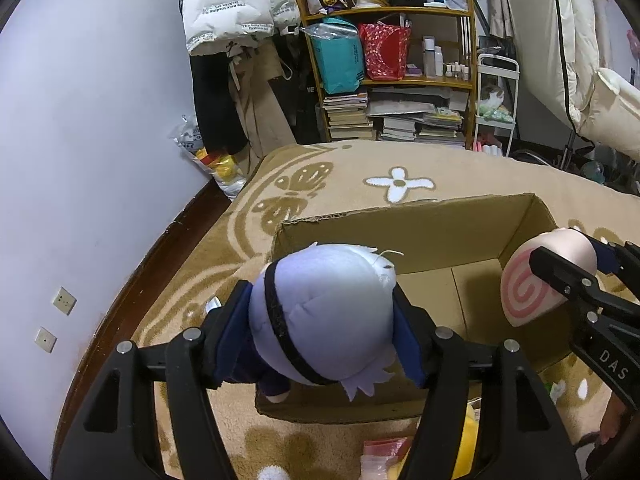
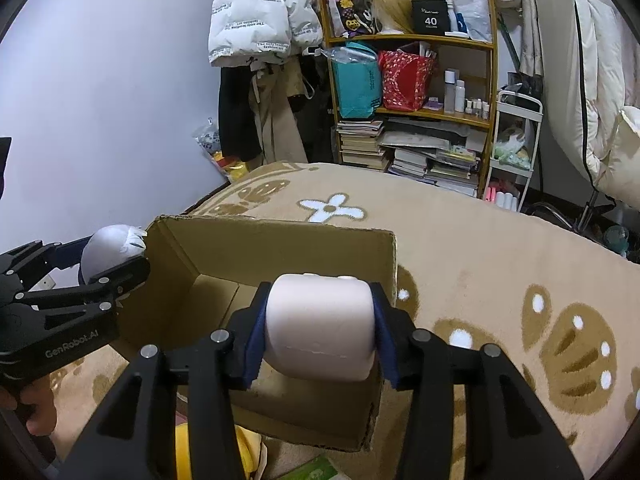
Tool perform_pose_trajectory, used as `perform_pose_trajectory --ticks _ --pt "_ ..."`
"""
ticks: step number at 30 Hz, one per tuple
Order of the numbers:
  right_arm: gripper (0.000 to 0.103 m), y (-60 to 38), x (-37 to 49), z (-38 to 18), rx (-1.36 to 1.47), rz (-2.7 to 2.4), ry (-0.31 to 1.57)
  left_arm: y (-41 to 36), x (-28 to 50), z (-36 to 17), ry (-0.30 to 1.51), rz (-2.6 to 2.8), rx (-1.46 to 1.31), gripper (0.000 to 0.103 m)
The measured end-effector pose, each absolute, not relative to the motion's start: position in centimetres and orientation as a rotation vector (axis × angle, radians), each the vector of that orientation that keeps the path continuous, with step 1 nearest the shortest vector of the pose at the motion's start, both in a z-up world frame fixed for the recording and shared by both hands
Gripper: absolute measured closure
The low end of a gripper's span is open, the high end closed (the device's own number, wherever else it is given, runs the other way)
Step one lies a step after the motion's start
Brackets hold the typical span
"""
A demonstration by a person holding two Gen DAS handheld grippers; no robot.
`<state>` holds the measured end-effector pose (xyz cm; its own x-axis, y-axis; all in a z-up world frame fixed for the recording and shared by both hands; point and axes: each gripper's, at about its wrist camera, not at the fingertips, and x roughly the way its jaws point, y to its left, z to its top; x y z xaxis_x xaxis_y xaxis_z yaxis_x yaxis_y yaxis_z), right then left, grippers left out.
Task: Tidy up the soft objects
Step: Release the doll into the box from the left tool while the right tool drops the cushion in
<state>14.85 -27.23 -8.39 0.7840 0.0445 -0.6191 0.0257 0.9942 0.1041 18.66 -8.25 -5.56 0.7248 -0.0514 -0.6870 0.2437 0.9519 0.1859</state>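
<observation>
A: Talk me through it. What have I got in each hand?

B: Two grippers, two soft toys. My left gripper (image 1: 326, 334) is clamped on the pale lavender plush doll with the black headband (image 1: 324, 312), one blue-padded finger pressing each side of its head, and it hangs over the near left corner of the open brown cardboard box (image 1: 400, 236).

A: And the right?

B: My right gripper (image 2: 320, 336) is squeezed on the pale pink cylindrical plush with a pink spiral on its end (image 2: 320, 328). It sits above the near right wall of that one box (image 2: 272, 240); the left wrist view shows the spiral (image 1: 524, 288).

A: Anything inside the box?

B: What I can see of the floor is bare cardboard. The box rests on the tan rug with the one white flower (image 1: 399, 188).

A: Other soft things around?

B: One yellow plush (image 1: 468, 440) on the rug, near side, partly hidden behind my fingers.
</observation>
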Motion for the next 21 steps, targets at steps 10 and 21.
perform_pose_trajectory --ticks 10,21 --pt "0.051 -27.2 14.6 -8.3 0.107 0.007 0.672 -8.1 18.8 -5.7 0.763 -0.179 0.266 0.028" --pt "0.033 -27.3 13.7 -7.0 0.144 0.007 0.639 -7.5 18.2 -5.0 0.741 -0.150 0.251 0.004"
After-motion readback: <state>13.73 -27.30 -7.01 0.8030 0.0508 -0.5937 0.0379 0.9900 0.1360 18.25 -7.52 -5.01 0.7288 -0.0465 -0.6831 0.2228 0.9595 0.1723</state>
